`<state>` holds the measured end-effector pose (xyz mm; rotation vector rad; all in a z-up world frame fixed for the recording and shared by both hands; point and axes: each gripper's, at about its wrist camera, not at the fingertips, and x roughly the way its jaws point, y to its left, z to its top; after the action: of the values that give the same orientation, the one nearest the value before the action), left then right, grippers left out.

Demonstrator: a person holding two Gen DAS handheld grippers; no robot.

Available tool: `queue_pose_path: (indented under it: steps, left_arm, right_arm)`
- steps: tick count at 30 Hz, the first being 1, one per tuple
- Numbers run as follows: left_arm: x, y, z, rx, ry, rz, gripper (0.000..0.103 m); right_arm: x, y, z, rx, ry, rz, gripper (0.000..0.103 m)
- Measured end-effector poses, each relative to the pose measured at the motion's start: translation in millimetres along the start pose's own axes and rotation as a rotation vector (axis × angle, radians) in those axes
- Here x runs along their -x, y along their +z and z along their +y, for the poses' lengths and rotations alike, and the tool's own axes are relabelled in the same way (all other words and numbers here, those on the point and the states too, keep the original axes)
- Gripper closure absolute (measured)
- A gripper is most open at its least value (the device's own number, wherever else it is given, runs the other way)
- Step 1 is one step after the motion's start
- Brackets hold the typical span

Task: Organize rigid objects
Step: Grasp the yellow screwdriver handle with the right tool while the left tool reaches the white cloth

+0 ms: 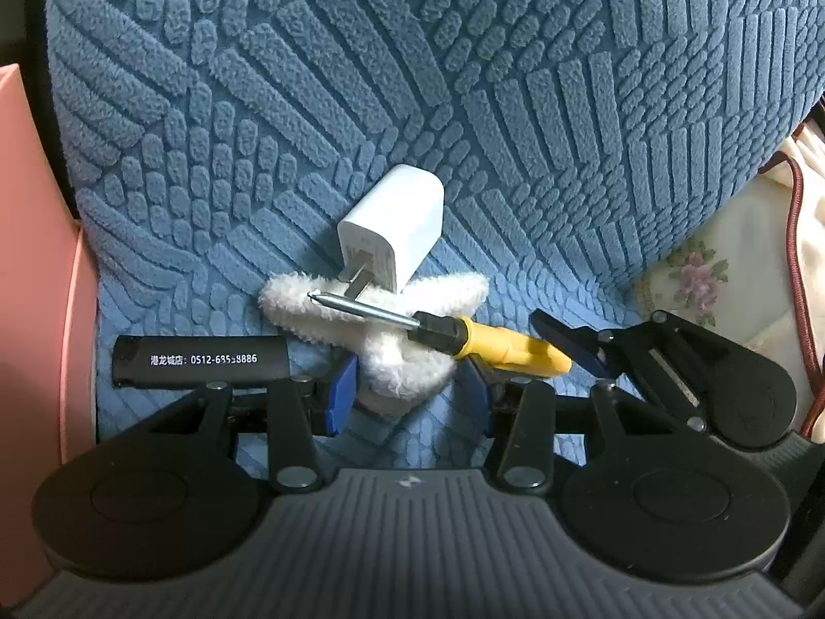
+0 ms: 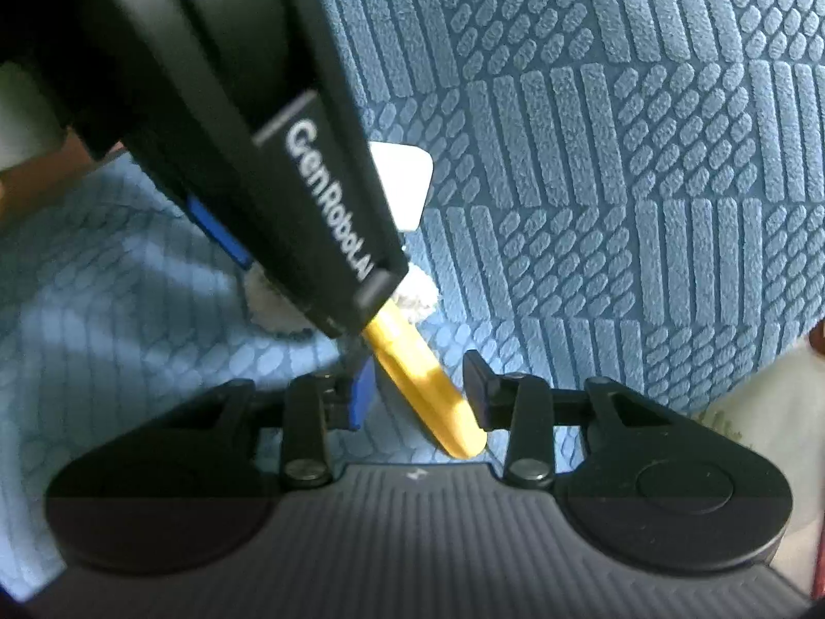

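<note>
**Colleague:** Where are you in the tidy-up?

**Me:** Early, I'd judge. Everything I can see is loose on the blue cushion [image 1: 515,103]. In the left wrist view the white charger [image 1: 394,229] sits at the centre, prongs toward me, touching a fluffy white star [image 1: 392,332]. The screwdriver [image 1: 448,332] lies across that star, tip to the left, yellow handle to the lower right. A black lighter [image 1: 201,361] lies at the left, just above my left finger. A pink box [image 1: 31,258] runs along the left edge; I'd guess that's where things go, but I can't see inside.

**Colleague:** And your grippers?

**Me:** The left gripper [image 1: 407,397] has its fingers apart, straddling the star's lower point, pressing nothing I can make out. The right gripper [image 2: 420,392] has the yellow handle between its fingers. The right one looks to be against it and the left very near, but I can't tell whether it's truly clamped.

**Colleague:** What's left?

**Me:** Nearly all of it: secure the screwdriver, lift it off, then the charger and lighter.
</note>
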<state>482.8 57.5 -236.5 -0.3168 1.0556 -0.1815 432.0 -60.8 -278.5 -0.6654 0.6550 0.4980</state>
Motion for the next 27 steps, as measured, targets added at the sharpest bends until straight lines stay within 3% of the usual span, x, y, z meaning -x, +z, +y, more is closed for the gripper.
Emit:
queue_pose_path:
  steps: [5, 10, 16, 27]
  left_arm:
    - [-2, -4, 5, 0.017, -0.002, 0.006, 0.06]
    - [3, -5, 9, 0.011, -0.004, -0.003, 0.063]
    - [17, -14, 17, 0.008, -0.007, -0.012, 0.063]
    - [44, -40, 19, 0.005, -0.017, -0.01, 0.064]
  right_arm:
    - [-18, 11, 9, 0.035, 0.024, 0.003, 0.068]
    - [-2, 21, 16, 0.128, 0.015, -0.002, 0.073]
    - [12, 25, 24, 0.105, 0.063, 0.017, 0.077]
    - [55, 35, 3, -0.15, 0.2, 0.063, 0.083]
